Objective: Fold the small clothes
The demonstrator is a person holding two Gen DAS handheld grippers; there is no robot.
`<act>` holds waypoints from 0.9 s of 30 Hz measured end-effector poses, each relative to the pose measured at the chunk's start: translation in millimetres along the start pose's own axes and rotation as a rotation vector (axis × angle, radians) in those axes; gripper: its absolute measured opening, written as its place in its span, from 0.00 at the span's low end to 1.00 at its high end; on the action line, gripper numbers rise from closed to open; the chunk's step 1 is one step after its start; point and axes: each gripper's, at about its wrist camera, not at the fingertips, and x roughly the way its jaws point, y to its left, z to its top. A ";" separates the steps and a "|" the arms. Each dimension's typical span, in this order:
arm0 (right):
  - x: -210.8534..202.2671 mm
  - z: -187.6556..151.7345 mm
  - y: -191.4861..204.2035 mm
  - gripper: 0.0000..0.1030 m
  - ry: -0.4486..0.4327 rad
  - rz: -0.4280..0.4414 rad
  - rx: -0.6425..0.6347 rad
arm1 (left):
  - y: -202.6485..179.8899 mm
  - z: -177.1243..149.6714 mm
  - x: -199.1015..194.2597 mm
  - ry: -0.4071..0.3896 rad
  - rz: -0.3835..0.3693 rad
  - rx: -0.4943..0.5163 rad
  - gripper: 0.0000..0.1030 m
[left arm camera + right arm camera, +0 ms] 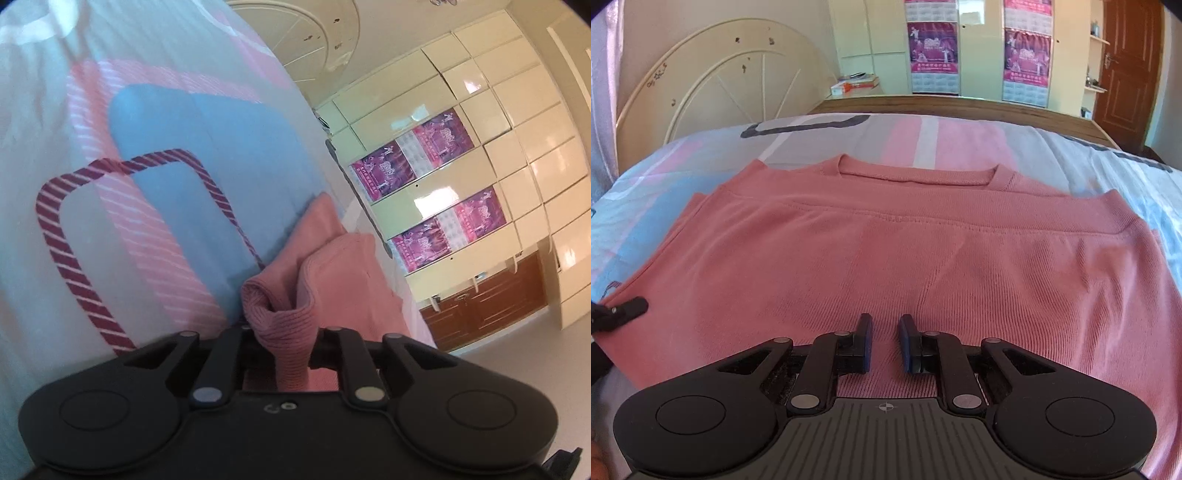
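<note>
A pink knit sweater (905, 243) lies folded on the bed, its collar toward the far side. My right gripper (885, 341) is open just above the sweater's near edge, holding nothing. My left gripper (282, 343) is shut on a bunched ribbed edge of the sweater (280, 317) at the sweater's left side. Its fingertips are hidden by the fabric. One left finger (628, 310) shows at the left edge of the right wrist view, on the sweater's edge.
The bedsheet (923, 136) is patterned in pink, blue and grey. A cream headboard (713, 74) stands at the far left. A wardrobe with purple posters (934, 48) and a brown door (1126, 62) lie behind the bed. Books (855, 83) sit on a ledge.
</note>
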 end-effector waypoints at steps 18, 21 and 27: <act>-54.0 -3.1 -98.4 0.15 -0.156 0.145 0.303 | -185.6 -55.9 -7.7 0.053 -0.172 0.433 0.07; -89.2 -8.6 -156.9 0.15 -0.224 0.128 0.401 | -230.5 -100.1 5.4 0.123 -0.227 0.513 0.07; -139.2 -21.0 -245.7 0.15 -0.270 0.150 0.528 | -277.2 -224.4 74.7 0.406 -0.206 0.629 0.18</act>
